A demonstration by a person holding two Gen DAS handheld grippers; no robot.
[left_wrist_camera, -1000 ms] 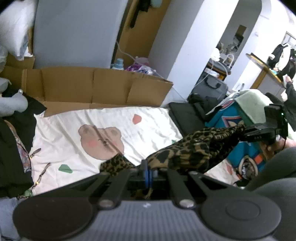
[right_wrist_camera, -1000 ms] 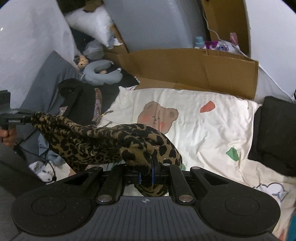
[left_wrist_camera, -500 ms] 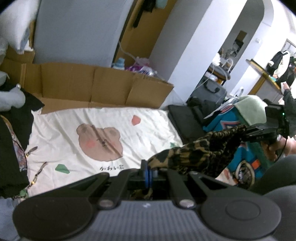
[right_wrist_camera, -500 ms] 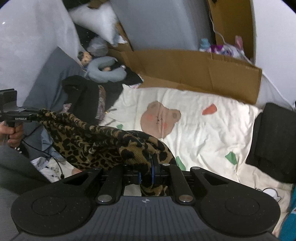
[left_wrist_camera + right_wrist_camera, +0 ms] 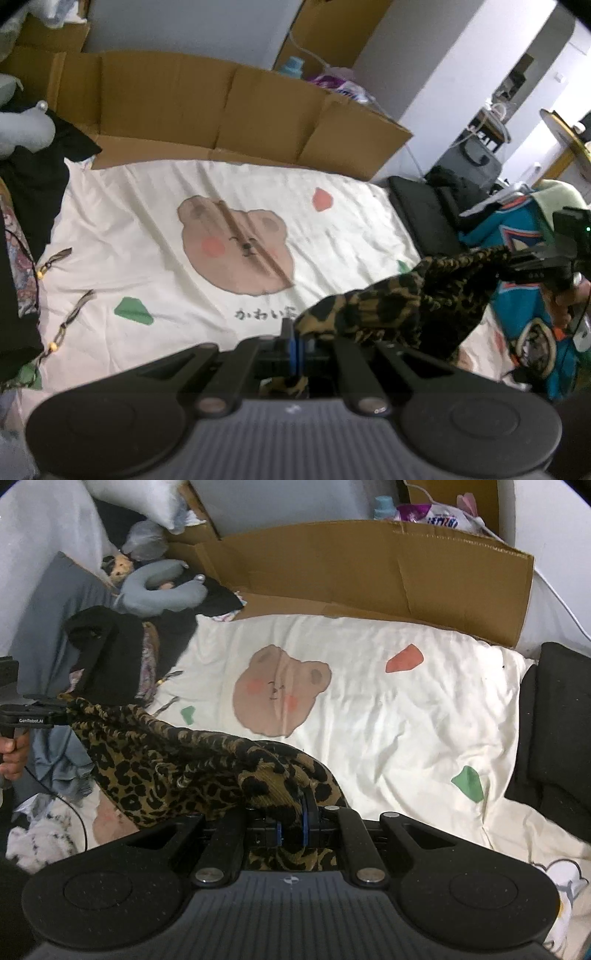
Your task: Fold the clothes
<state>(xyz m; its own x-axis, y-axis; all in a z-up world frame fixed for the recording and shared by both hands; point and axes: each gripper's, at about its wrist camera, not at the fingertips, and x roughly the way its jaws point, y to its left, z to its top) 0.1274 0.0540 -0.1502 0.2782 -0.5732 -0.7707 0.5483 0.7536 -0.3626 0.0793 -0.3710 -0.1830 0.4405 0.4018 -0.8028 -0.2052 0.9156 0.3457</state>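
A leopard-print garment (image 5: pixel 399 306) (image 5: pixel 177 764) hangs stretched between my two grippers, just above a cream sheet with a brown bear print (image 5: pixel 236 251) (image 5: pixel 280 690). My left gripper (image 5: pixel 293 343) is shut on one end of it, low in the left wrist view; the same gripper shows at the far left of the right wrist view (image 5: pixel 55 710). At the bottom centre of the right wrist view my right gripper (image 5: pixel 291 825) is shut on the other end, bunched cloth between its pads; it appears at the right edge of the left wrist view (image 5: pixel 517 264).
A flattened cardboard box (image 5: pixel 207 110) (image 5: pixel 369 568) lines the far side of the sheet. Dark clothes and a grey neck pillow (image 5: pixel 159 590) lie at the left. Black folded cloth (image 5: pixel 554 709) and a teal printed garment (image 5: pixel 524 258) lie at the right.
Both grippers have come down and forward with the leopard-print garment still held; the bear sheet now looks larger and closer in both views.
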